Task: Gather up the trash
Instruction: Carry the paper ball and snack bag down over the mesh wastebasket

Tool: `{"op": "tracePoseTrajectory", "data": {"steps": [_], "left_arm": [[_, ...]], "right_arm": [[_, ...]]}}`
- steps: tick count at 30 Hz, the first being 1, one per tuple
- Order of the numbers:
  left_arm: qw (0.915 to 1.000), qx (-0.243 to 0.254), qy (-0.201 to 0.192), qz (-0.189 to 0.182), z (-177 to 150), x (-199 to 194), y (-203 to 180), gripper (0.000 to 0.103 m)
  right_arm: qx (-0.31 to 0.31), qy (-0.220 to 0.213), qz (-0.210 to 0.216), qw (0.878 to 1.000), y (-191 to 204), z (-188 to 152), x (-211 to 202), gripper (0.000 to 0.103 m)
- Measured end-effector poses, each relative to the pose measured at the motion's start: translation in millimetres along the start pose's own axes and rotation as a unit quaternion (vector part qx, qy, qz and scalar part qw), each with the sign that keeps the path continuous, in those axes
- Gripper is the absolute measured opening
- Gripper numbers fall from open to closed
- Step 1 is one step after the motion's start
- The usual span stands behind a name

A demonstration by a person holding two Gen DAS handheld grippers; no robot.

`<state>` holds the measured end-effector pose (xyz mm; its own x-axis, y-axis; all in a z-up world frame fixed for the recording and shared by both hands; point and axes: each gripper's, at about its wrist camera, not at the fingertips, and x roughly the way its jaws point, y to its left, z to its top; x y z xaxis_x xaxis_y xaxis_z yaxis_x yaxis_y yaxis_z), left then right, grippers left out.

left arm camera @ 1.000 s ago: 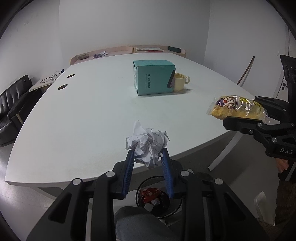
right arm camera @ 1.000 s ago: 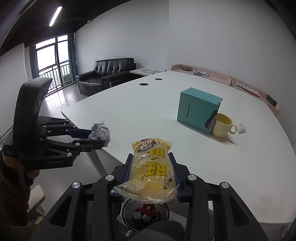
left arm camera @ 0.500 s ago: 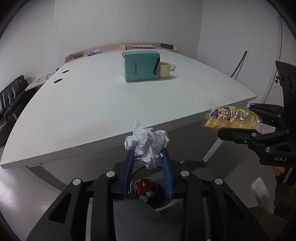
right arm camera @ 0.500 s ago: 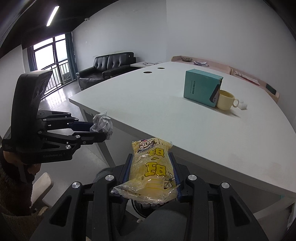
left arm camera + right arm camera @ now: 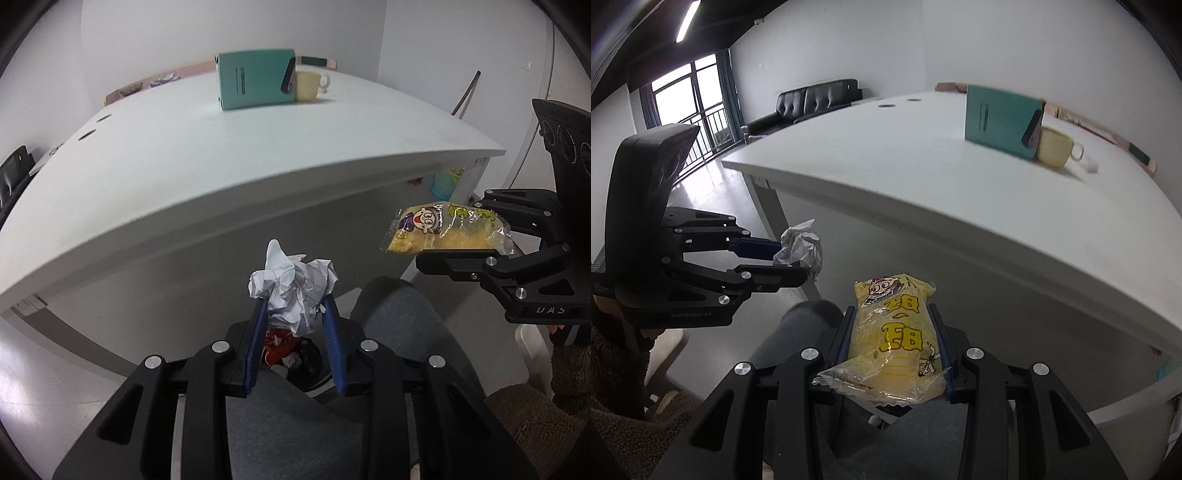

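Observation:
My left gripper (image 5: 294,310) is shut on a crumpled ball of white paper (image 5: 293,286), held below the table's edge. Straight beneath it a black trash bin (image 5: 295,360) shows between the fingers, with red and white scraps inside. My right gripper (image 5: 894,314) is shut on a yellow snack packet (image 5: 892,339) with a cartoon face. In the left wrist view that packet (image 5: 447,230) hangs to the right of the paper ball. In the right wrist view the left gripper (image 5: 798,254) with the paper (image 5: 799,251) sits to the left.
The white table (image 5: 221,162) overhangs ahead, carrying a teal box (image 5: 255,79) and a cream mug (image 5: 308,85). A person's grey-trousered knee (image 5: 399,314) rises right of the bin. A black sofa (image 5: 812,101) stands far off, and a table leg (image 5: 768,210) drops at the left.
Both grippers have sunk from above the tabletop to below its edge, each still holding its item. The table now looms above and the bin sits closer under the left fingers.

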<state>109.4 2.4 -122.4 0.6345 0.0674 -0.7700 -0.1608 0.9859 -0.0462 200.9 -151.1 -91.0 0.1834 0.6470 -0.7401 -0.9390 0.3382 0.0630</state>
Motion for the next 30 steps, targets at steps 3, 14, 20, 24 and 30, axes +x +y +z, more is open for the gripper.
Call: {"op": "tracePoseTrajectory", "data": {"steps": [3,14,20,24,30], "left_arm": [[0.9999,-0.003,0.015,-0.005,-6,15,1,0.031],[0.9971,0.001,0.075,-0.01,-14,82,4,0.031],[0.9937,0.003,0.111,-0.015,-10,121,14,0.031],[0.9904,-0.003,0.136,-0.026,-7,150,19,0.031],[0.9849,-0.025,0.167,-0.039,-11,190,28,0.031]], "right_arm": [[0.003,0.014,0.004,1.0,-4,-7,14,0.041],[0.016,0.073,0.013,0.997,-29,-25,78,0.041],[0.023,0.107,0.018,0.994,-38,-35,113,0.041],[0.032,0.129,0.019,0.991,-46,-37,135,0.041],[0.043,0.167,0.033,0.984,-57,-44,173,0.041]]}}
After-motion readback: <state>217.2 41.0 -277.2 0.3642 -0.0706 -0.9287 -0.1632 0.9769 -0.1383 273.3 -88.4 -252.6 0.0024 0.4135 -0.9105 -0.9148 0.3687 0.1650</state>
